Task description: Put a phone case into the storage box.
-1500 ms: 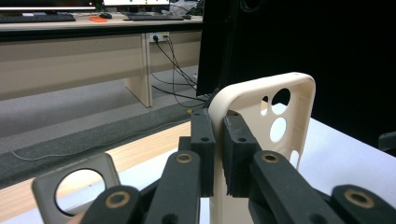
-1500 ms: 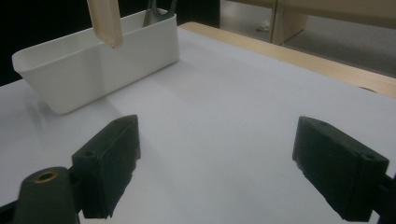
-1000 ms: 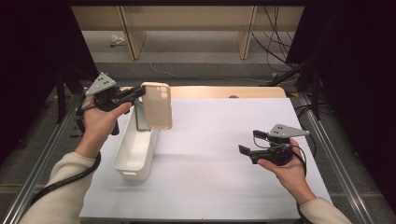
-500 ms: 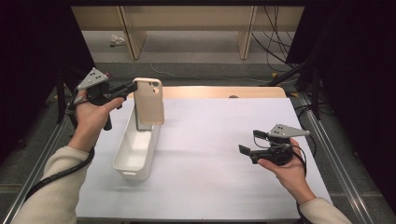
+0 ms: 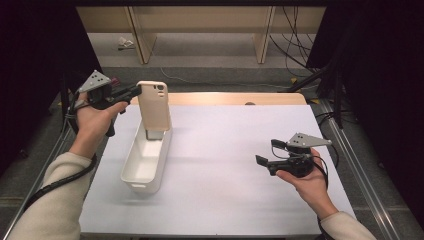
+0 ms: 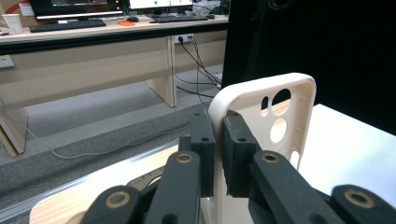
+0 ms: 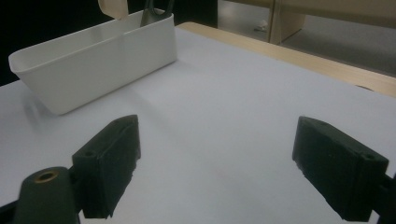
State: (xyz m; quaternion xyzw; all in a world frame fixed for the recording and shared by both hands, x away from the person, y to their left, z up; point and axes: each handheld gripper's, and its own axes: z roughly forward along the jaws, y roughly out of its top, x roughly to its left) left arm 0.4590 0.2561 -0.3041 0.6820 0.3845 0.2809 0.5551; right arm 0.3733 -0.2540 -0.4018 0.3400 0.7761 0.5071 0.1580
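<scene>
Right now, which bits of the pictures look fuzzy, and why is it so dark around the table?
Left gripper view: the black fingers near the lens look soft, and the phone case they pinch is clearer. Right gripper view: the white bin is slightly blurry. High view: light falls on the white table, with dark curtains at the sides.

Cream phone case (image 5: 153,106) upright, camera cutouts up, lower end inside white bin (image 5: 145,165).

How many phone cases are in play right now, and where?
1. The cream phone case is pinched upright at its top corner by the left gripper, above the far end of the white bin. Something grey sits in the bin beneath it; more cases may be hidden there.
</scene>
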